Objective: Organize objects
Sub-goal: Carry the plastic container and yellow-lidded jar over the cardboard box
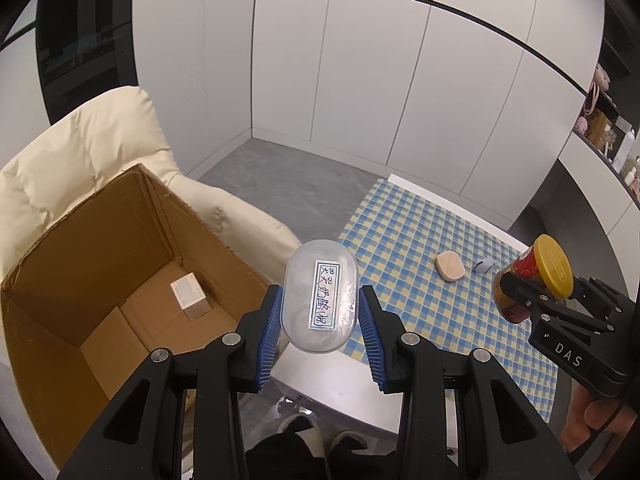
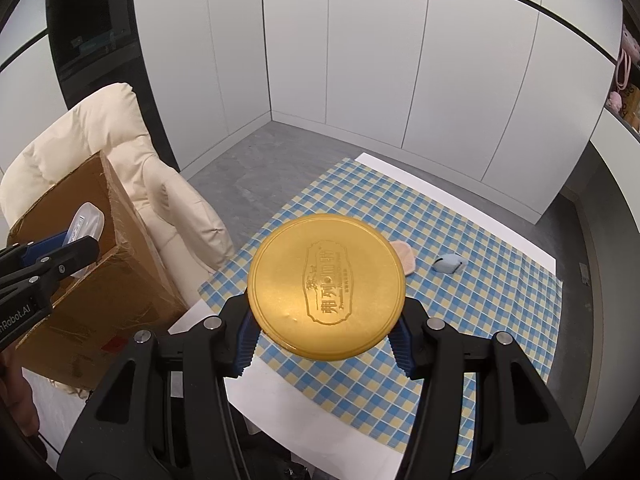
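My left gripper [image 1: 320, 320] is shut on a clear oval plastic container [image 1: 320, 300] with a handwritten label, held in the air between the cardboard box [image 1: 52, 304] and the table edge. A small white and tan box [image 1: 190, 294] lies on the cardboard box's floor. My right gripper [image 2: 324, 344] is shut on a can with a yellow lid [image 2: 326, 288]; the left wrist view shows the can [image 1: 532, 280] with a red body over the checked cloth. On the cloth lie a peach oval piece [image 1: 451, 266] and a small pale blue object [image 1: 483, 266].
The open cardboard box [image 2: 100, 280] rests on a cream padded armchair [image 1: 80, 152] left of the white table with its blue and yellow checked cloth [image 1: 420, 240]. White cabinet doors line the back. Shelves with bottles [image 1: 612, 136] are at the far right. A person's shoes [image 1: 296, 424] show below.
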A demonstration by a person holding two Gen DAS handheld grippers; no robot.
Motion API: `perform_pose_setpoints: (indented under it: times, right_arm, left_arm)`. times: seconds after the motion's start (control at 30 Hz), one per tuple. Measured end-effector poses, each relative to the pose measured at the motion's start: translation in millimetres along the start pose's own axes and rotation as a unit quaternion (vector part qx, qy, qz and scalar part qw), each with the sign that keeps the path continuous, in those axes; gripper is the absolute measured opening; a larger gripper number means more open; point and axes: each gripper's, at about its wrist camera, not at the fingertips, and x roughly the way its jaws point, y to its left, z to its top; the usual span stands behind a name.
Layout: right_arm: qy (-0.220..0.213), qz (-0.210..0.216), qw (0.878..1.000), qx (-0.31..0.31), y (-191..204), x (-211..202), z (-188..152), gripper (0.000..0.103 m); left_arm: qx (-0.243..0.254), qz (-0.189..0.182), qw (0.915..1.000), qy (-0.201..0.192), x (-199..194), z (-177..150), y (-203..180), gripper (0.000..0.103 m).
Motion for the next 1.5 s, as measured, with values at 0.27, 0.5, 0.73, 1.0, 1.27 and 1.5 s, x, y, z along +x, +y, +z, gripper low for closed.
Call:
perform_pose_setpoints:
  times: [0.27, 0.5, 0.73, 1.0, 1.27, 1.5]
  right_arm:
    - [-0.002, 0.011, 1.000, -0.010, 17.9, 2.1, 4.0, 0.057]
    - [-0.006, 0.021, 1.000, -0.023, 37.4, 4.4, 8.2, 0.057]
    - [-0.008, 0.032, 0.999, -0.036, 58.9, 5.4, 12.1, 0.057]
    - [-0.009, 0.044, 0.998, -0.049, 81.3, 7.6, 16.3, 0.057]
    - [-0.013, 0.056, 0.996, -0.063, 101.2, 7.8, 19.9, 0.057]
    - [-0.011, 0.068, 0.995, -0.071, 116.5, 8.9, 21.8, 0.057]
  left_arm:
    - [-0.012, 0.010, 0.9999, -0.002, -4.9, -1.4, 17.3, 0.038]
    - [-0.023, 0.020, 0.9995, -0.004, -10.0, -4.2, 33.3, 0.038]
    - [-0.036, 0.030, 0.9989, -0.006, -16.4, -7.6, 51.9, 0.038]
    - [-0.053, 0.045, 0.9975, -0.008, -20.8, -11.3, 73.2, 0.038]
    - [-0.065, 0.056, 0.9962, -0.009, -26.8, -15.9, 88.9, 0.038]
    - [-0.072, 0.063, 0.9954, -0.007, -26.5, -19.3, 100.8, 0.038]
